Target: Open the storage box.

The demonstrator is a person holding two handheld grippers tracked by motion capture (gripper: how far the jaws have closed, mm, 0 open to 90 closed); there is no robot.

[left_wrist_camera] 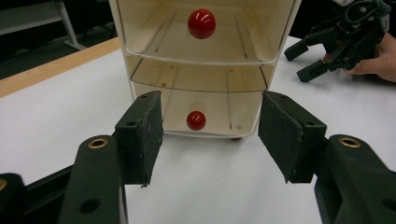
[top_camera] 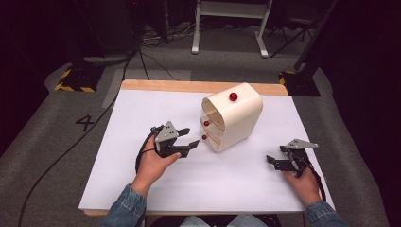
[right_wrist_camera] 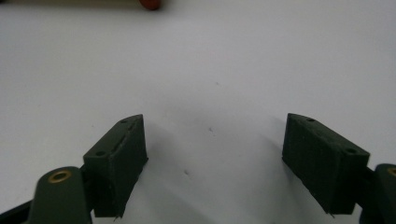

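Drawer box [top_camera: 231, 122]: middle of frame, on the desk [top_camera: 142, 109]; light, may slide.
Grab spot: bottom red knob [left_wrist_camera: 196, 120]; small, round, slippery.
Left claw [top_camera: 187, 138]: open, near knob.
Right claw [top_camera: 274, 161]: open, lower right.

Each hand carries a black two-jaw claw. The left claw [top_camera: 189, 137] and the right claw [top_camera: 270, 162] both bear a grey three-cornered plate with small dark holes on top. A black cable [top_camera: 140, 153] loops from the left one along the wrist. Seen up close, the jaws end in thick, matte black pads [left_wrist_camera: 142, 135] with rough faces, and brass-coloured rings sit in the arms behind them. The person wears blue denim sleeves [top_camera: 124, 208].
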